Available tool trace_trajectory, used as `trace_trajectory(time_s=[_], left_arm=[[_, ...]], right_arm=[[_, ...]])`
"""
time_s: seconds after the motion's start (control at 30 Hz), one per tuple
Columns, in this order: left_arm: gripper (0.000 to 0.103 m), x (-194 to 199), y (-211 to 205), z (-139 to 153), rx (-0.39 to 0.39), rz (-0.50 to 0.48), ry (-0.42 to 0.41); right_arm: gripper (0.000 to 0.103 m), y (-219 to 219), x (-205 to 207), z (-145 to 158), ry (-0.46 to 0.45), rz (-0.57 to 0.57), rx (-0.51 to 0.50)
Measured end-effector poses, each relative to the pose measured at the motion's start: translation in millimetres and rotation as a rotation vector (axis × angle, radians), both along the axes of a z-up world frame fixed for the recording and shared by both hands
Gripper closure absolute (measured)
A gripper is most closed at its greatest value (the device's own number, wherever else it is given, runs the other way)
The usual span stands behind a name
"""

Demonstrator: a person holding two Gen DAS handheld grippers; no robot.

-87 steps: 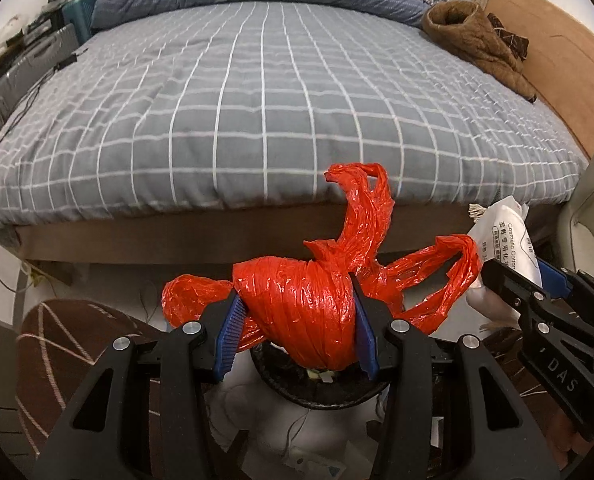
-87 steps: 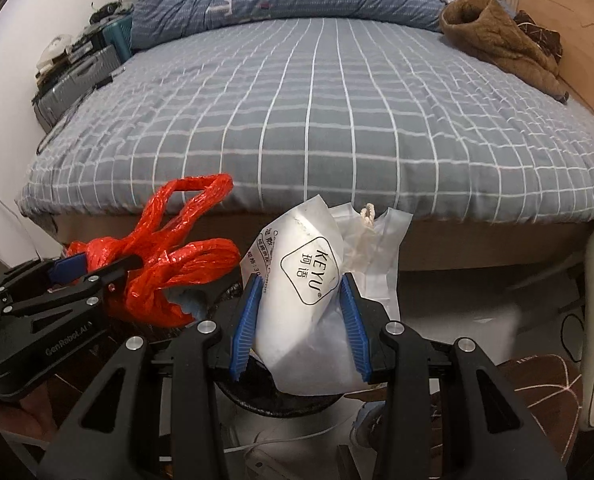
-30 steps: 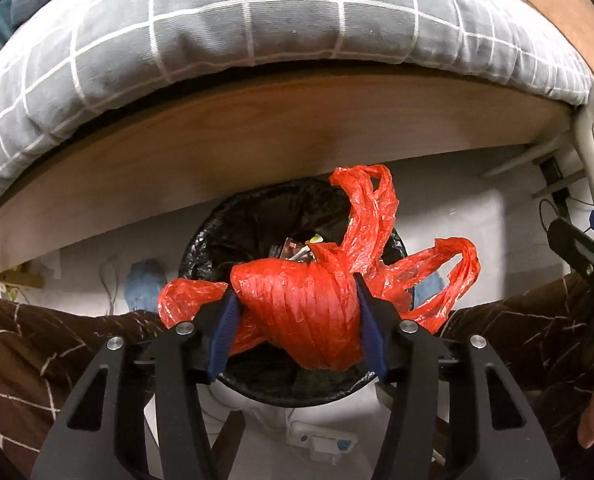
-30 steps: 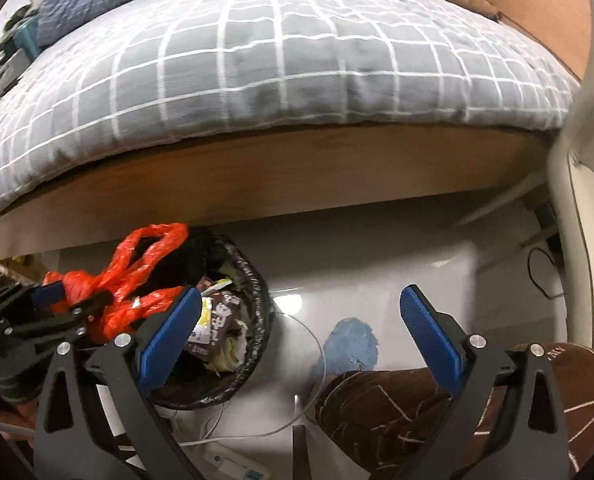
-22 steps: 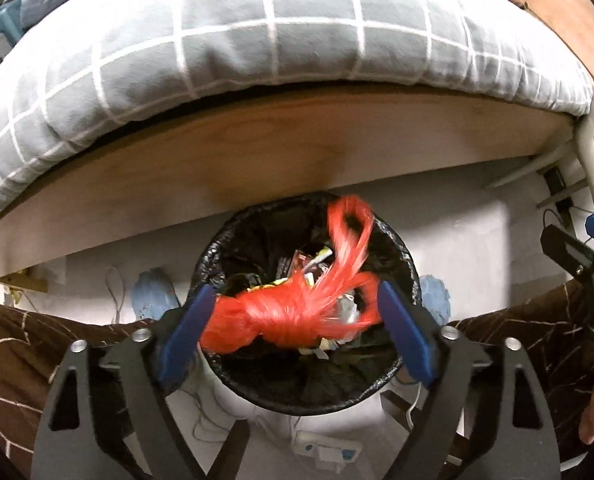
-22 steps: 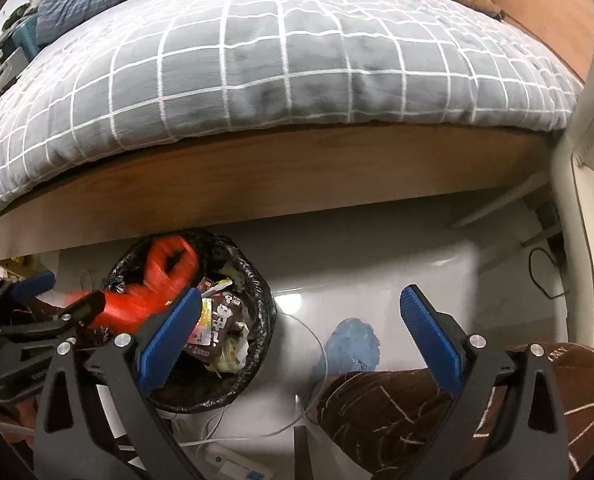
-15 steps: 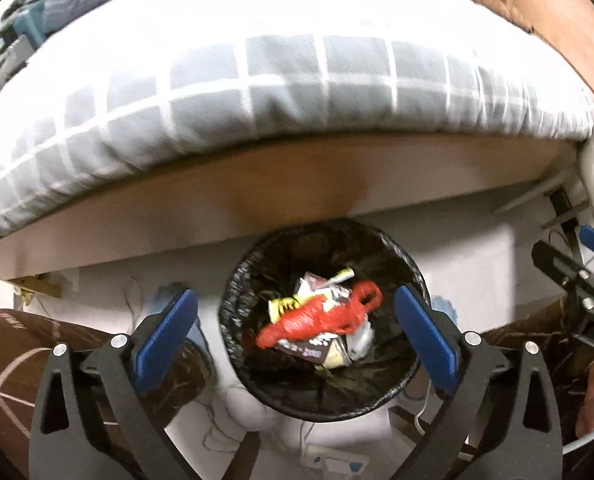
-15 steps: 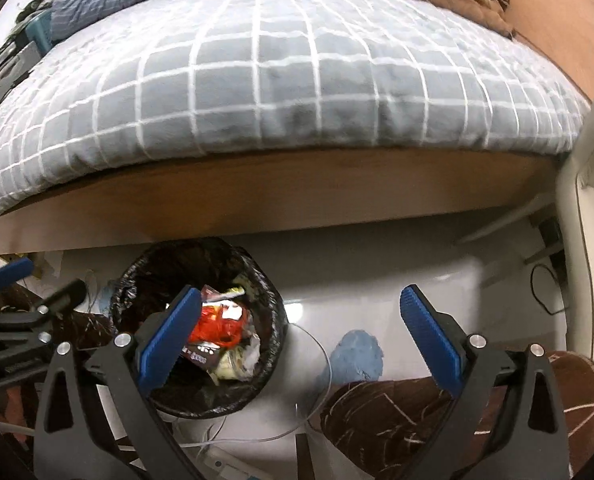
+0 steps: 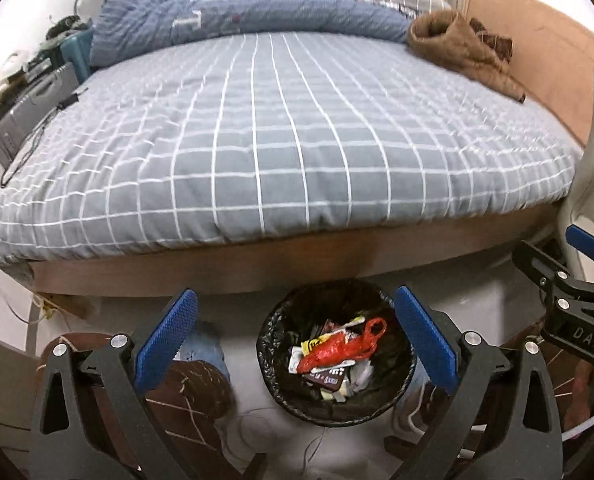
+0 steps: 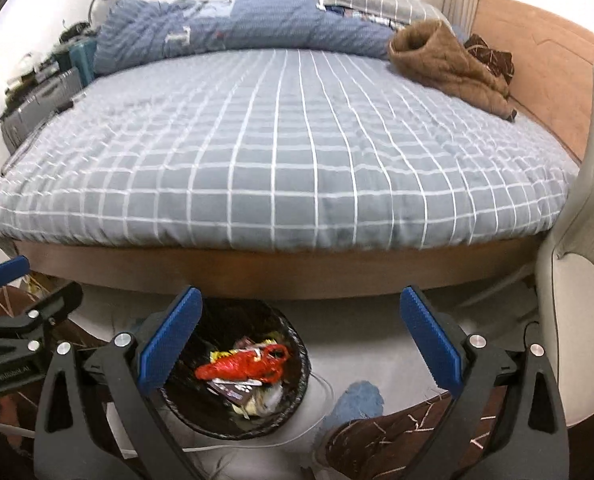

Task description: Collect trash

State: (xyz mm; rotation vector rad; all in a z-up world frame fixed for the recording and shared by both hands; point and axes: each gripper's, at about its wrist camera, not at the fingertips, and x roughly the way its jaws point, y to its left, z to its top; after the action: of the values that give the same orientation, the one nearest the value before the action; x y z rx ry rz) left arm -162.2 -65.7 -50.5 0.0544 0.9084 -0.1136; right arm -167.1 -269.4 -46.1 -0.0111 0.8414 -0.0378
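The red bag [image 9: 339,350] lies inside the bin [image 9: 273,344]; left claw [image 9: 297,338] and right claw [image 10: 299,340] gape empty above it; best next to scan the bed [image 9: 281,140] beyond the bin for leftover trash.

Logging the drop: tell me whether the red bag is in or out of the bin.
In. The red bag lies atop wrappers inside the black-lined bin.

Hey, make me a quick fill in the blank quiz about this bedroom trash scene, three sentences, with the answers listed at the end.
1. The red plastic bag lies inside the ____ with the black liner.
2. The left claw is ____, with nothing between its blue pads.
3. The brown jacket lies on the ____.

Missing words: trash bin; open; bed
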Motion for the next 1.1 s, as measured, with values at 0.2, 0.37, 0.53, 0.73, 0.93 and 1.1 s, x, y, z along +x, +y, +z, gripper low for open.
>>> trace_trajectory(time_s=[0.2, 0.37, 0.53, 0.73, 0.93, 1.1], left_arm=[[0.006, -11.3, 4.2, 17.0, -0.028, 0.018, -0.027], [0.006, -13.8, 6.6, 21.1, -0.04, 0.021, -0.043], [0.006, -16.6, 6.6, 21.9, -0.035, 0.027, -0.049], [0.006, -15.7, 8.0, 21.7, -0.042, 0.032, -0.045], [0.006, -14.3, 8.4, 19.8, -0.047, 0.033, -0.036], [0.006, -13.5, 7.2, 19.0, -0.05, 0.03, -0.032]], right_arm=[[0.008, 7.8, -11.0, 17.9, -0.048, 0.017, 0.0], [0.008, 7.4, -18.7, 25.9, -0.068, 0.012, 0.007], [0.008, 7.0, -19.9, 26.2, -0.072, 0.013, 0.008], [0.008, 7.1, -19.3, 26.9, -0.074, 0.012, 0.011], [0.008, 6.6, -19.5, 27.6, -0.074, 0.011, 0.013], [0.008, 5.5, -19.7, 28.9, -0.081, 0.012, 0.015]])
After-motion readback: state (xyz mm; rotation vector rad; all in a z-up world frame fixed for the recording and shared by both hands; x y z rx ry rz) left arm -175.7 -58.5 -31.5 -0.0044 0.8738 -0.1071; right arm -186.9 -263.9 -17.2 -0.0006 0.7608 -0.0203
